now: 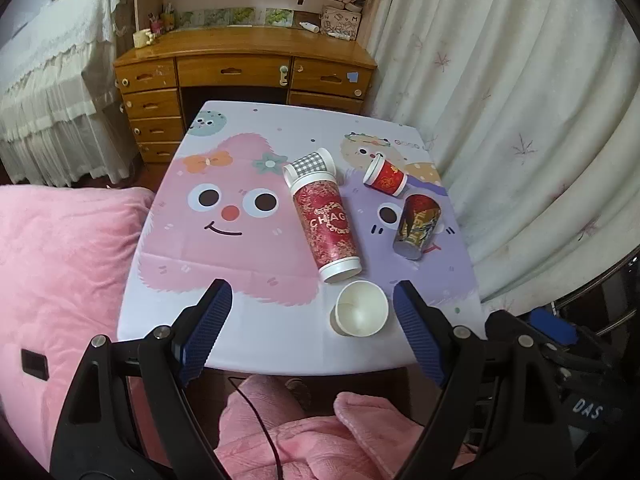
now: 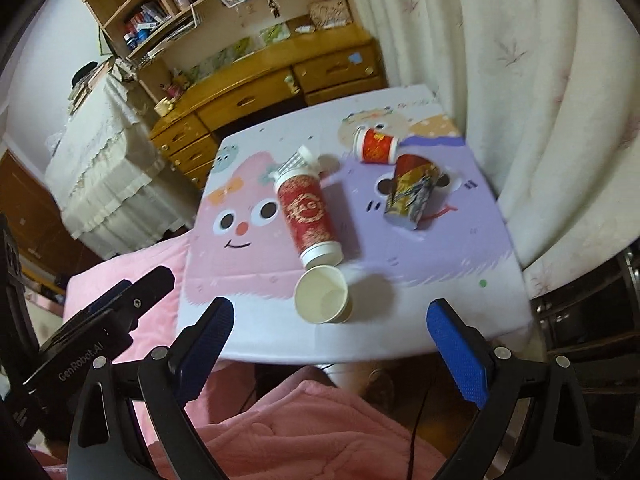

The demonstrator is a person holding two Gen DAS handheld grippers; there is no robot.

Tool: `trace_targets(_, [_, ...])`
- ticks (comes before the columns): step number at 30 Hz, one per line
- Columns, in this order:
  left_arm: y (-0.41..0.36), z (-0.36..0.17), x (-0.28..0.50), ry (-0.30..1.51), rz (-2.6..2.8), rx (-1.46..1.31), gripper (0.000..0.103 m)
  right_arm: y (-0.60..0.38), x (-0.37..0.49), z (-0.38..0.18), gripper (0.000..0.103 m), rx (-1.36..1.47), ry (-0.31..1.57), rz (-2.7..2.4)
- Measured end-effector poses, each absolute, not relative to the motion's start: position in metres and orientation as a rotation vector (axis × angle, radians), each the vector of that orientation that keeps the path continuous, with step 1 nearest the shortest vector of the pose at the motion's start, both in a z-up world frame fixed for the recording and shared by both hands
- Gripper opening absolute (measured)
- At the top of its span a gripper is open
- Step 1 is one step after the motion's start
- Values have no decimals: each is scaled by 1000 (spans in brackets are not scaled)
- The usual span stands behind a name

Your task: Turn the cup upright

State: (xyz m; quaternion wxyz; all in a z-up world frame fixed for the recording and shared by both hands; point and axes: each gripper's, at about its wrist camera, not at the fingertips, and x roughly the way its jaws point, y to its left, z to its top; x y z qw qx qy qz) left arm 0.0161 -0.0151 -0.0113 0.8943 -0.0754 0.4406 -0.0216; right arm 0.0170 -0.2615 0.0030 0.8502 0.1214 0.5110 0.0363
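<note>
Several paper cups are on a small cartoon-print table (image 1: 192, 288). A plain white cup (image 1: 361, 309) stands upright near the front edge, also in the right wrist view (image 2: 323, 295). A tall red cup (image 1: 326, 222) (image 2: 308, 214) lies on its side behind it. A grey checked cup (image 1: 310, 164), a small red cup (image 1: 385, 177) (image 2: 376, 146) and a red-gold cup (image 1: 417, 220) (image 2: 412, 190) also lie tipped over. My left gripper (image 1: 312, 304) is open and empty above the table's front edge, the white cup near its right finger. My right gripper (image 2: 330, 318) is open and empty, just short of the white cup.
A wooden desk with drawers (image 1: 244, 64) stands behind the table. A white curtain (image 1: 520, 100) hangs at the right. A pink blanket (image 1: 60, 260) lies at the left, with a lace-covered bed (image 1: 48, 92) beyond. The left gripper's body (image 2: 100, 320) shows in the right wrist view.
</note>
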Motion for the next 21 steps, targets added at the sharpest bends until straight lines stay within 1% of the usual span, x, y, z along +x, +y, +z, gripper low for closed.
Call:
trace_targets(3, [-19, -12, 12, 892, -20, -137, 83, -254, 13, 4, 98, 208, 1041, 73])
trace_targets(7, [-22, -12, 7, 876, 12, -99, 90, -252, 13, 0, 98, 203, 1036, 68])
trace_targets(9, [-20, -11, 5, 866, 42, -97, 94, -252, 14, 2, 99, 208, 1022, 68])
trace_targets(10, [-18, -10, 4, 860, 54, -102, 100, -251, 13, 5, 102, 200, 1014, 67])
trace_targets(11, [-17, -9, 4, 855, 68, -105, 102, -249, 14, 5, 102, 188, 1014, 71])
trace_targets(16, [-13, -10, 4, 860, 87, -119, 102, -245, 19, 1, 103, 165, 1026, 82])
trace_targets(21, [-15, -9, 4, 857, 95, -109, 102, -246, 17, 4, 103, 150, 999, 72])
